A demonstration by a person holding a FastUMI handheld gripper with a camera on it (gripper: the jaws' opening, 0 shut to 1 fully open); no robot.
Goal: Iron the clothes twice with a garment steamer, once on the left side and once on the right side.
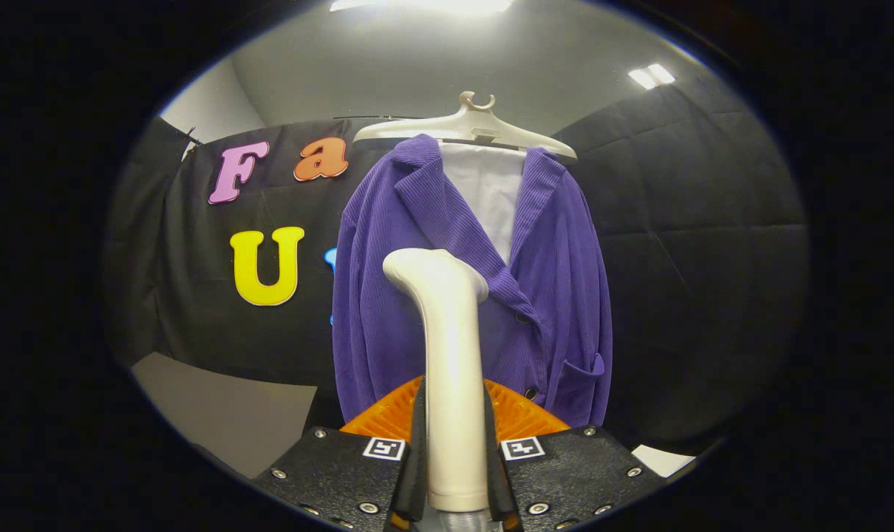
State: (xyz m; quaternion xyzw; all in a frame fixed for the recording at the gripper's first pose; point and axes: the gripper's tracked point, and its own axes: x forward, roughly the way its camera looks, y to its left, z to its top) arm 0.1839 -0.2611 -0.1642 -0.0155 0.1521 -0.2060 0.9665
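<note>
The gripper (454, 451), its fingers (417, 436) closed on the handle of the white steamer (451, 355), points the steamer head at the purple jacket (558, 295) hanging from a hanger (465, 125); likely approach step, next needing contact with one side.

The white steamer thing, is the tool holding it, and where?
Yes. The tool is shut on the garment steamer, both fingers pressing its handle near the bottom; its head points at the purple jacket.

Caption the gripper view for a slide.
Gripper shut on white garment steamer, head raised before purple jacket on hanger.
</note>
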